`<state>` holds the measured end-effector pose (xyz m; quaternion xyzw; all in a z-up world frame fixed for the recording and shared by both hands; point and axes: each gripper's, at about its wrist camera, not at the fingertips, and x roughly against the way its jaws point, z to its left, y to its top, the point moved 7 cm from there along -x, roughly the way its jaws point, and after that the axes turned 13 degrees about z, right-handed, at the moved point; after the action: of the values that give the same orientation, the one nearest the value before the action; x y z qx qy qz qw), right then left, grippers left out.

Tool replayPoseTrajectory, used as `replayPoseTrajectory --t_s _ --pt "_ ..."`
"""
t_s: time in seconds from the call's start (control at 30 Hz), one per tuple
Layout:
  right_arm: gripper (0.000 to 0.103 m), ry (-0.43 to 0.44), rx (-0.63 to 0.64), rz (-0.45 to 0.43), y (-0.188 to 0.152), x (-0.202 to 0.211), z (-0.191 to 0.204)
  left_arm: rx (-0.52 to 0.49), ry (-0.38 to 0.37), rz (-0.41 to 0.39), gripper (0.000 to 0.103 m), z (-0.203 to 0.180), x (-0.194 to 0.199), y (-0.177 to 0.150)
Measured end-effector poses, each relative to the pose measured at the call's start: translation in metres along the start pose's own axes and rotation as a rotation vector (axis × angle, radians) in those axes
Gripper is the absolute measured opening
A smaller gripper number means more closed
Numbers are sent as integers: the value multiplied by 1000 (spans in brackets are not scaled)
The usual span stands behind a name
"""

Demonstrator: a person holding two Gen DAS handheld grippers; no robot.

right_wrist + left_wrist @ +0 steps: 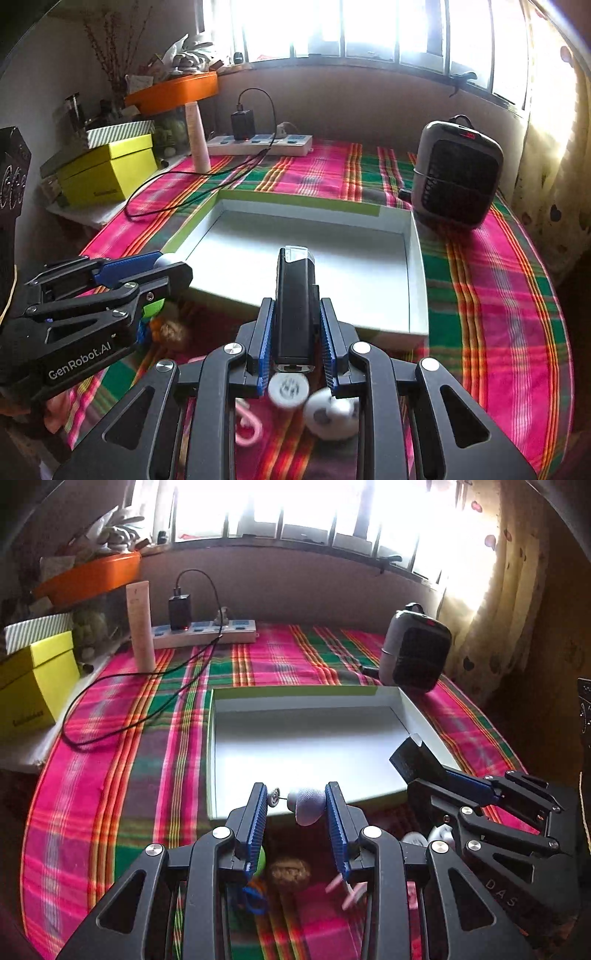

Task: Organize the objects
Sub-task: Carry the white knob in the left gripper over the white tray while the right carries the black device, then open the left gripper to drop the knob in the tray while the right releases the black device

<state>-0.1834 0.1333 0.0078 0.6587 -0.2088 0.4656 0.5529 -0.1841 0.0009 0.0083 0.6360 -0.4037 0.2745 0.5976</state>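
Observation:
My left gripper (296,789) is shut on a small lilac-grey toy (308,805) with a tiny wheel on a pin, held just above the near rim of a shallow white box (295,692) with a green edge. In the right wrist view my right gripper (296,302) is shut on a black oblong block (295,295) with a clear tip, over the near edge of the same box (415,266). The left gripper (170,267) also shows at the left there. Nothing lies inside the box.
Below the grippers lie loose items: a brown ball (290,873), pink clips (347,890), a white disc (288,389), a football-patterned ball (332,413). A grey heater (458,173) stands at back right. A power strip (207,631), black cable, tube (140,624) and yellow-green box (33,686) are at back left.

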Motion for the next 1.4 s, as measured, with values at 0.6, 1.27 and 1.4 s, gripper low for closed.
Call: replayPoseTrajectory --t_s 0.6,1.27,1.4 --pt "24 17 -3 80 32 -49 -7 15 10 74 30 17 -52 36" --pt "24 13 -9 124 37 -72 -9 13 21 112 30 22 -70 38" --pt "24 16 -14 130 35 -74 -9 11 27 112 30 22 -70 39"
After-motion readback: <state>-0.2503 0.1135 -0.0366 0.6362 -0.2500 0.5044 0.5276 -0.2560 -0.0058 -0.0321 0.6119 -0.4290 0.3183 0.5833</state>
